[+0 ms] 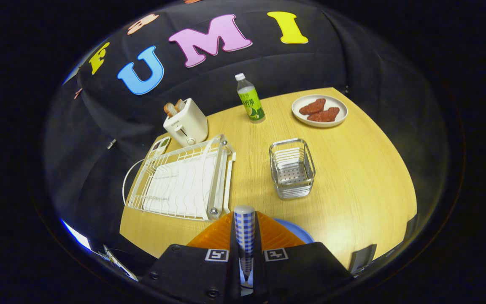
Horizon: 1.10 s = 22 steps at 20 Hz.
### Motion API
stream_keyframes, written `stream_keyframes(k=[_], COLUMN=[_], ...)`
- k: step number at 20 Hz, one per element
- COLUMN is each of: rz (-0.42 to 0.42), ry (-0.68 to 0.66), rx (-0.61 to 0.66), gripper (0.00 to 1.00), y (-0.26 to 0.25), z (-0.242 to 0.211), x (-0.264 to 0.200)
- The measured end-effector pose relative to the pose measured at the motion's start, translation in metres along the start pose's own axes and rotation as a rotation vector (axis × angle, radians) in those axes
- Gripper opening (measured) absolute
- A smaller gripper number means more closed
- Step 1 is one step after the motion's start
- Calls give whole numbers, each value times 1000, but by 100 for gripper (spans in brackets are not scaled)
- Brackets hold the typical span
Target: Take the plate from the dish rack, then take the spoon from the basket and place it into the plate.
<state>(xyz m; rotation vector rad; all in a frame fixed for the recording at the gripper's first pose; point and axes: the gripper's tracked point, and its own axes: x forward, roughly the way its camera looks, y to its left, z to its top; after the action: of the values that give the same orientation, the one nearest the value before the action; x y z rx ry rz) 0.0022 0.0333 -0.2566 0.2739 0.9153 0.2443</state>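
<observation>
At bottom centre the tool (245, 242), orange fingers pressed together, pinches the checked spoon (244, 230) handle upright above the blue plate (298, 230) on the bench (352, 177), apparently poised to lower it in, with basket (292, 169) and rack (184, 183) beyond standing vacant.

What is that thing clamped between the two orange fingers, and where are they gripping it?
The gripper is shut on a spoon, pinching its blue-and-white checked handle partway along; the rounded handle end sticks up beyond the fingers. The bowl end cannot be made out.
</observation>
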Motion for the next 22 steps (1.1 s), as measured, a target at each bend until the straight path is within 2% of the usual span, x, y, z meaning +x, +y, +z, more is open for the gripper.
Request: stream_keyframes(k=[6,10,11,15,22], rz=[-54,-72,-74,-111,-116], ry=[71,110,109,55,-206], rx=[113,132,127,48,-123], gripper=[16,18,31,99,99], y=[-17,-16,-15,-22,-9], z=[-33,-40,-39,-28,47], x=[36,44,44,26,-35])
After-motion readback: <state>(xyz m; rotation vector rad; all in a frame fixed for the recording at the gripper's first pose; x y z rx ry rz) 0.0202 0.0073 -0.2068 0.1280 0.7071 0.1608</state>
